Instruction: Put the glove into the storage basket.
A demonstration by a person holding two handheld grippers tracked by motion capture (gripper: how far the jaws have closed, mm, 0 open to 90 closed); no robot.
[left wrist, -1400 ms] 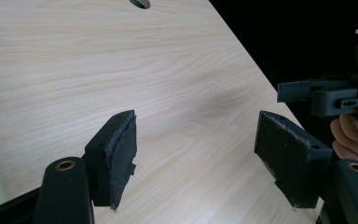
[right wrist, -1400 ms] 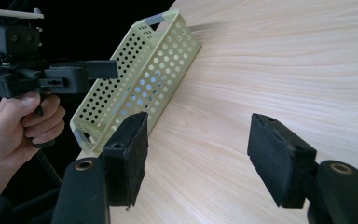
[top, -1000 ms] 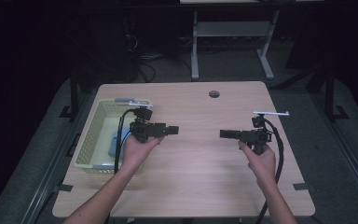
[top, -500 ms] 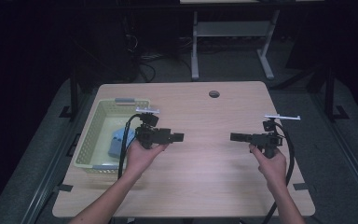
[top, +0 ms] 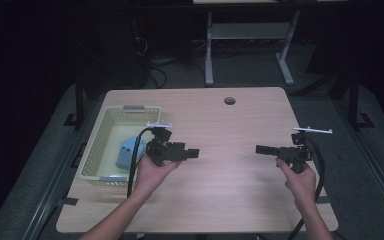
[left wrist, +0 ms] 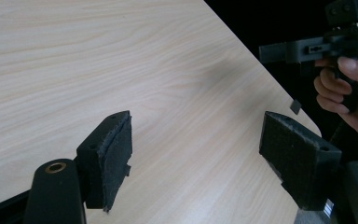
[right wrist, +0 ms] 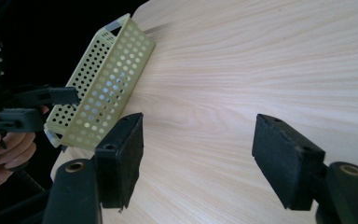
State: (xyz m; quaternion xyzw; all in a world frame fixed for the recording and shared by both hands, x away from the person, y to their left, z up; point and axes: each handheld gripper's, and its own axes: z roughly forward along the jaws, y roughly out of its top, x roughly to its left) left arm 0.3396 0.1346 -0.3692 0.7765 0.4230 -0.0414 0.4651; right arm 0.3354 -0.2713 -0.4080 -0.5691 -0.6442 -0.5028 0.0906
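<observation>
**Two empty grippers face each other over bare tabletop**

A dark room surrounds a pale wood table [top: 215, 200], with cables and a metal stand on the floor beyond its far edge. Places below are given from the yellow perforated basket [top: 98, 150], which sits at the table's left side, its long axis running from the near edge toward the far edge. A light blue object [top: 126, 152] lies inside it, toward its right wall.

The left gripper [top: 194, 153] hovers just right of the basket's right rim, held in the person's left hand [top: 152, 170]. Its long axis lies level across the table and its tips point away from the basket. In the left gripper view its jaws stand wide with only wood grain between them.

The right gripper [top: 259, 149] is well apart from the basket, near the table's right edge, gripped by the right hand [top: 297, 177]. It also lies level, tips pointing back toward the basket. Its jaws have just been opening and stand wide, with nothing between them.

Between the two sets of tips runs an open stretch of bare wood. More bare surface spreads toward the far edge, where a small round hole [top: 229, 100] sits, well apart from the basket. The near edge is bare too, crossed by the forearms.
</observation>
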